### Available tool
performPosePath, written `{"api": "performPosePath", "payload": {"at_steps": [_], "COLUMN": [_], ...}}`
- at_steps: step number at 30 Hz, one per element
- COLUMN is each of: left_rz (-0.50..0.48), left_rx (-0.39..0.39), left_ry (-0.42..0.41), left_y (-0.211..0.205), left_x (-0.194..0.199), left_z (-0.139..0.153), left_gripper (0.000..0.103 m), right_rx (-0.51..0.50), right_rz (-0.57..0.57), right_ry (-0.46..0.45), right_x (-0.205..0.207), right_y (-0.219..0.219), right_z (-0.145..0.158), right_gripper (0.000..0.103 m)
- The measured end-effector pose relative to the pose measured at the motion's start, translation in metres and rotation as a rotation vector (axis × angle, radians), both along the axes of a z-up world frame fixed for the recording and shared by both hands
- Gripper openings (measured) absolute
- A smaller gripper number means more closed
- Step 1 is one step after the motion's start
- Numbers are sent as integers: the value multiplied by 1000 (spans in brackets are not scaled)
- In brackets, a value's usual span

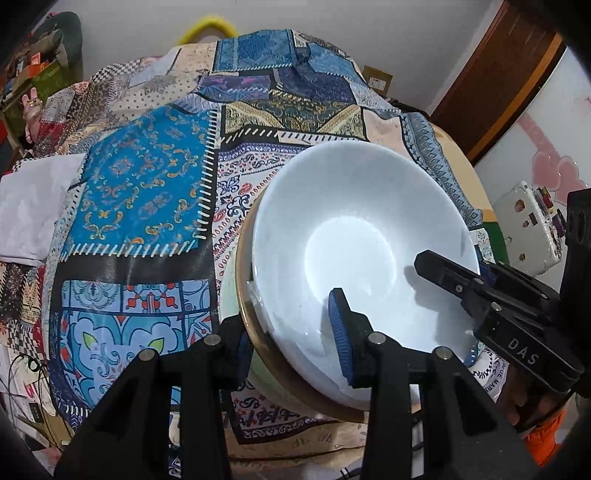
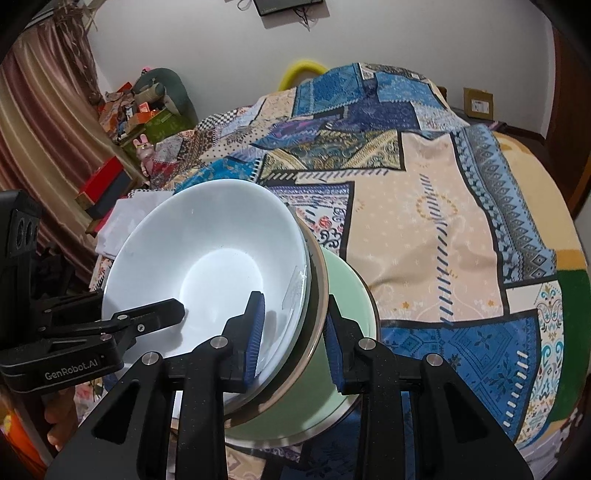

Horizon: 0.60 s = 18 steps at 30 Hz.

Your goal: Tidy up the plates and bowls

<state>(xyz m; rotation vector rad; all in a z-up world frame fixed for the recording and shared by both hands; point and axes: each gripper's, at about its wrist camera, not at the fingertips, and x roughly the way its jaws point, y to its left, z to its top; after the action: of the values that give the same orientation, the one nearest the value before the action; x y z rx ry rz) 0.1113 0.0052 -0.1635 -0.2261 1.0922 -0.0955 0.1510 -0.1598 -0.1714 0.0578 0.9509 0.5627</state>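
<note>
Left gripper outer finger hidden behind bowl stack.

- Green plate: mostly hidden under white bowl; near edge behind right claw.
- Left claw: outer finger largely hidden behind bowl stack; grip can't be confirmed.
- Wall item: cut off at top edge.

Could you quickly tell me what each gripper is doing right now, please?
Left gripper: fingers straddle the near rim of the stacked bowls, apparently clamped on it.
Right gripper: likewise straddles the opposite rim, one finger inside the white bowl, apparently clamped.
</note>
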Motion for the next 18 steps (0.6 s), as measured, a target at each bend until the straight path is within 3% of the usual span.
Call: {"api": "performPosePath", "payload": {"at_steps": [6,18], "left_rz": [-5,-4], "left_rx": [-6,-51], "left_ry": [41,57], "left_y": [-2,7], "left_x": [9,9], "left_z": [-17,-26], "left_gripper": [38,37], "right_rx": [-11,-27], "right_rz": [-5,9], "right_ry": [46,13], "right_x": [6,3], "right_y": [-3,2], "right_z": [-16,-15], "right_gripper": [28,30]}}
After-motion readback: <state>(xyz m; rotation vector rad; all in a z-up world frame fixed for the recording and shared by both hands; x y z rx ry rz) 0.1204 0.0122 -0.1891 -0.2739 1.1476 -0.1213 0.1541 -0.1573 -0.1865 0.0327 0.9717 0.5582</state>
